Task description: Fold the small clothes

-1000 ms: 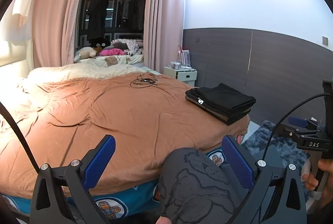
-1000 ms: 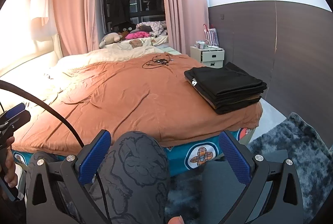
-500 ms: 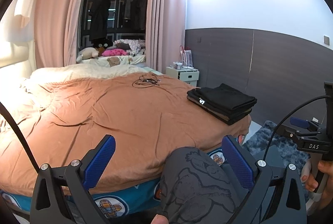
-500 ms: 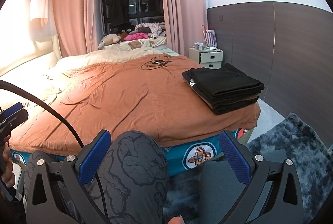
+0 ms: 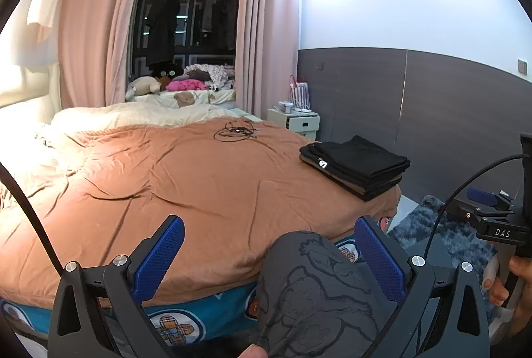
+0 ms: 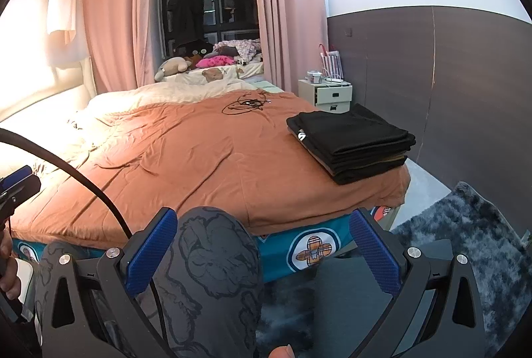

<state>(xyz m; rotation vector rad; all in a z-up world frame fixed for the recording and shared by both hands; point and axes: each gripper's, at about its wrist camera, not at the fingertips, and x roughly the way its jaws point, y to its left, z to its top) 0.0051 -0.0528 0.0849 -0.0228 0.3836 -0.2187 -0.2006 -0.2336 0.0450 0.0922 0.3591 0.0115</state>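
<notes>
A stack of folded black clothes (image 5: 355, 167) (image 6: 350, 142) lies on the near right corner of the bed's orange cover (image 5: 186, 185) (image 6: 186, 158). My left gripper (image 5: 266, 255) is open and holds nothing; it hovers in front of the bed's near edge, above a person's knee in grey printed trousers (image 5: 319, 288). My right gripper (image 6: 262, 248) is open too, empty, low before the bed, with the knee (image 6: 212, 271) between its fingers and the bed. The right gripper's body (image 5: 495, 225) shows at the left wrist view's right edge, held by a hand.
A tangle of black cable (image 5: 236, 132) (image 6: 246, 103) lies far back on the cover. A white nightstand (image 6: 329, 93) stands by the dark wall panel. A shaggy grey rug (image 6: 465, 231) covers the floor at right. Soft toys (image 5: 146, 85) sit beyond the bed.
Both wrist views have shifted slightly, with the clothes stack drifting a little in each view. Both grippers stay open.
</notes>
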